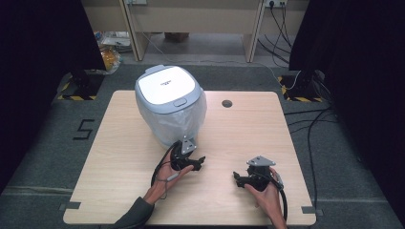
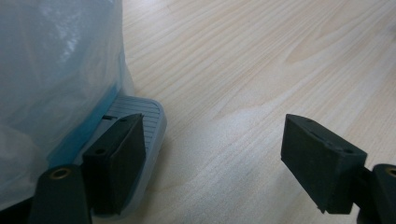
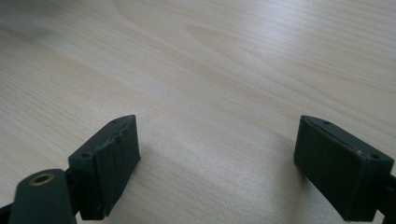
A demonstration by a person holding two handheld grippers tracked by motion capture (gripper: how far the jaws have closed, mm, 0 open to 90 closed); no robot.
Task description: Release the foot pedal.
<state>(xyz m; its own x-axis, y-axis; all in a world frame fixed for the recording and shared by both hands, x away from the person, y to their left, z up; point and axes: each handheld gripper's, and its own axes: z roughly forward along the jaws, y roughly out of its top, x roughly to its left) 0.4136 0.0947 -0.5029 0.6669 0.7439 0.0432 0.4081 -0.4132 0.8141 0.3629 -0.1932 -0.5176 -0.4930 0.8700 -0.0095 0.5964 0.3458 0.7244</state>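
In the high view, a light wooden table (image 1: 119, 181) stands on a grey floor. A pedal bin (image 1: 169, 102) with a white lid and a grey rim stands near the far edge of the table, a little left of the middle. A clear plastic bag (image 1: 191, 117) lines it and hangs over its sides. The left gripper (image 1: 197, 163) is just in front of the bin, on the side that faces the person, and the left hand (image 1: 165, 179) holds it from below. Its jaws point to the right, and they are open with nothing between them. The right gripper (image 1: 237, 177) is nearer the right corner of the near edge, well apart from the bin, in the right hand (image 1: 265, 193). Its jaws point to the left, toward the other gripper. A small round hole (image 1: 227, 103) is in the table near the far edge, to the right of the bin.

In the left gripper view, the two black jaws stand wide apart. The left one is over the grey ribbed pedal (image 2: 149, 121) at the foot of the bin; I cannot tell if it touches the pedal. The bag covers the bin wall above it. The other jaw is over bare wood.

In the right gripper view, the jaws are wide apart too, low over the bare table top, and they hold nothing.
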